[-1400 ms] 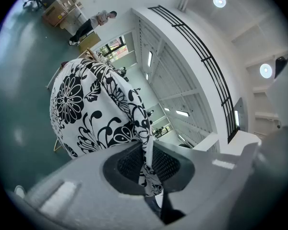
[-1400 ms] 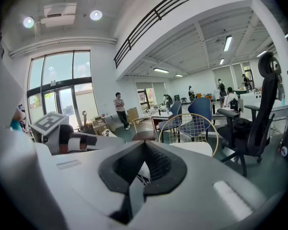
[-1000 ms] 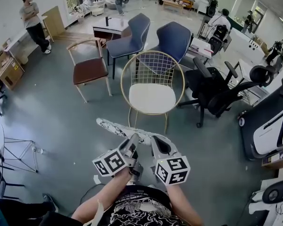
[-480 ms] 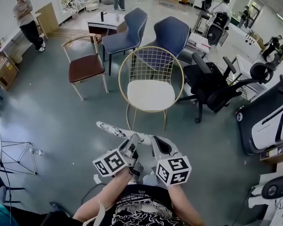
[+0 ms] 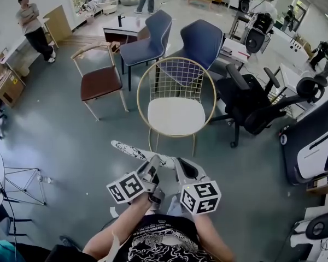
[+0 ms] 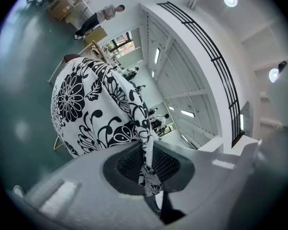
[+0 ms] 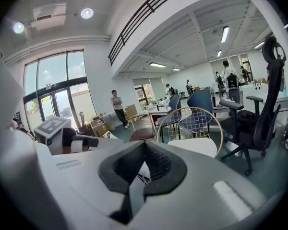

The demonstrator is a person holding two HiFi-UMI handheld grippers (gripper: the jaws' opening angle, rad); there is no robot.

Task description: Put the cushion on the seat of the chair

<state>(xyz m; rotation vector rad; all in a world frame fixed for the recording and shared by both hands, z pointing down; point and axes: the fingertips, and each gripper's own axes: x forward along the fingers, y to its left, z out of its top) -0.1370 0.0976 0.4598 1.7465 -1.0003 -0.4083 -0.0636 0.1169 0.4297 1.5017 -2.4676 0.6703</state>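
You have stepped slightly closer to the gold wire chair [image 5: 177,78], but the cushion [image 5: 132,150], pinched by its edge in both the left gripper [image 5: 153,164] and the right gripper [image 5: 180,165], is still short of the seat [image 5: 176,118].

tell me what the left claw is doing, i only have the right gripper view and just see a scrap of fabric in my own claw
Observer: The left claw is shut on the cushion, pinching its edge. The fabric is white with black flowers.
Operator: where does the cushion sit relative to the chair
Observer: In the head view it hangs over the floor, short of the gold wire chair and not touching it.
Operator: which way does it stick out
Observer: Ahead of both claws and off to the left, seen nearly edge-on.
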